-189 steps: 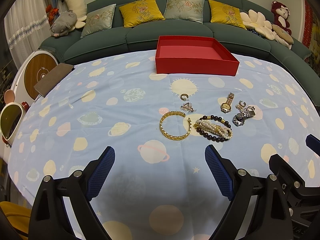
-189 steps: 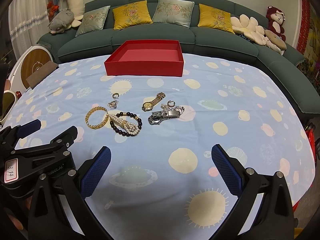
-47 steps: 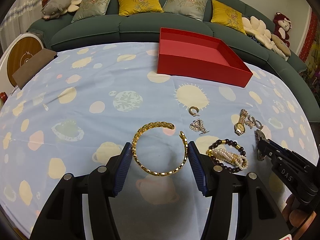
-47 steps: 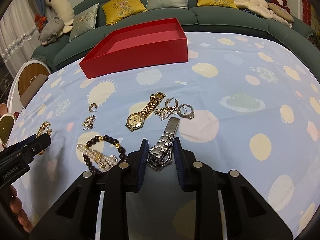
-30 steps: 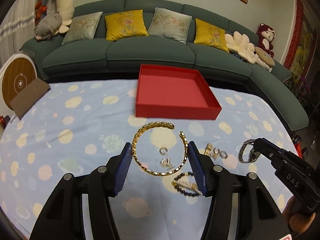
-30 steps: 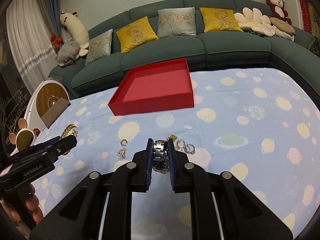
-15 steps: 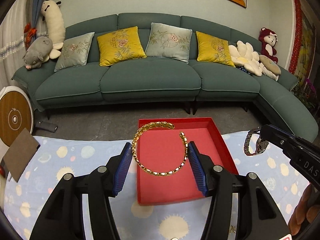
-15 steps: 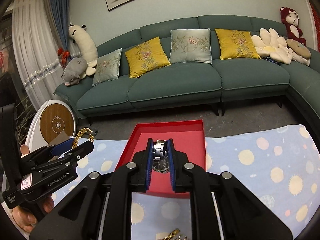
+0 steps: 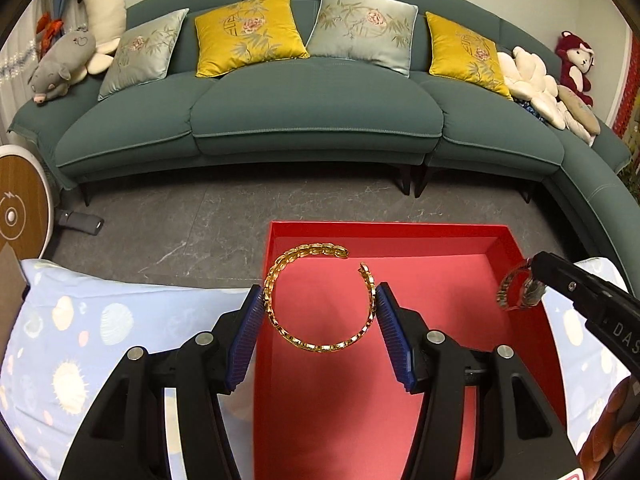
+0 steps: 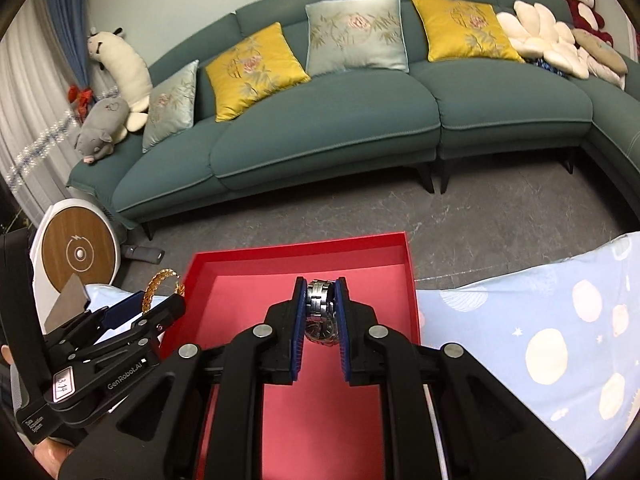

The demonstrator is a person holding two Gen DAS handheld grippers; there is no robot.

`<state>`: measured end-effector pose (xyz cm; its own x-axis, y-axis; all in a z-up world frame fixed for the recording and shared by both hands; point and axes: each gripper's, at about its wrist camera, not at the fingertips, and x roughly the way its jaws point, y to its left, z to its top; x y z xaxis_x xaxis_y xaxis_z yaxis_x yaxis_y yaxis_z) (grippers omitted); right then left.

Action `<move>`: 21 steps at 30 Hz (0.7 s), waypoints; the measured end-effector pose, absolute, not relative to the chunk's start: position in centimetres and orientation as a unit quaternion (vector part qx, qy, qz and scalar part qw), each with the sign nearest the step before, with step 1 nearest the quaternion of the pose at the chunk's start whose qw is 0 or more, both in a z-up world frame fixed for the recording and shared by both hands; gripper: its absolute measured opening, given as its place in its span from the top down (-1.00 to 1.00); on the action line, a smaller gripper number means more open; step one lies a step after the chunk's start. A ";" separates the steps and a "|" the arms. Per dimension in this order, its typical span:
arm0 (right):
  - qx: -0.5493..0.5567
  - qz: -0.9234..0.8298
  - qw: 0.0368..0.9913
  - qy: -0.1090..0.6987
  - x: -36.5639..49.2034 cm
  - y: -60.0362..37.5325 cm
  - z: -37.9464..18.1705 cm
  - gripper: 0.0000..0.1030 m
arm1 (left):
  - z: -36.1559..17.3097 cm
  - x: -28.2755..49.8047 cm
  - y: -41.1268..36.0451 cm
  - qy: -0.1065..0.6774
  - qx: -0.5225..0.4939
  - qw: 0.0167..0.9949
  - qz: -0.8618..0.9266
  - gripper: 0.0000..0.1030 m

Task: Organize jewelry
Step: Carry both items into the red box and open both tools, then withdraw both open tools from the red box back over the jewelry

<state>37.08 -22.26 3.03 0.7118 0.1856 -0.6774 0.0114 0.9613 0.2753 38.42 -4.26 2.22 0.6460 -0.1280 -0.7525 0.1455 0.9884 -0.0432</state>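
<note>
My left gripper point(image 9: 319, 300) is shut on a gold chain bangle point(image 9: 320, 300), its blue pads pressing the ring's two sides. The bangle hangs over the left part of the red box point(image 9: 384, 242). My right gripper point(image 10: 321, 296) is shut on a silver watch point(image 10: 319, 312), held above the inside of the red box point(image 10: 304, 251). In the left wrist view the right gripper's tip and the silver watch point(image 9: 518, 288) show over the box's right side. In the right wrist view the left gripper point(image 10: 160, 300) with the gold bangle point(image 10: 158, 283) shows at the box's left edge.
The box stands at the far edge of a table under a blue planet-print cloth point(image 9: 80, 340). Beyond it lie grey floor and a teal sofa point(image 9: 312, 120) with cushions and plush toys. A round wood-faced appliance point(image 10: 78, 254) stands on the floor at left.
Both grippers have travelled forward from over the jewelry pile to above the red box, carrying the bangle and the watch. The box now fills the lower view; the loose jewelry has dropped out of sight.
</note>
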 end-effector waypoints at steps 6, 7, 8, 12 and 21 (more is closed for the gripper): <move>0.115 0.042 0.919 0.374 37.9 -22.4 2.0 0.71 | 0.8 39.4 -4.9 0.420 0.000 0.905 -0.071 -0.08; 0.112 0.042 0.921 0.371 37.7 -22.4 2.2 0.71 | 0.7 39.4 -4.9 0.418 -0.005 0.905 -0.071 -0.08; 0.108 0.040 0.924 0.364 37.3 -22.4 2.4 0.71 | 0.8 39.4 -4.7 0.416 -0.010 0.906 -0.072 -0.16; 0.114 0.046 0.932 0.340 35.1 -23.0 3.9 0.66 | 2.5 38.4 -3.5 0.395 -0.032 0.915 -0.077 -0.30; 0.110 0.057 0.942 0.311 25.1 -24.2 8.5 0.65 | 8.1 29.6 0.3 0.353 -0.015 0.931 -0.088 -0.30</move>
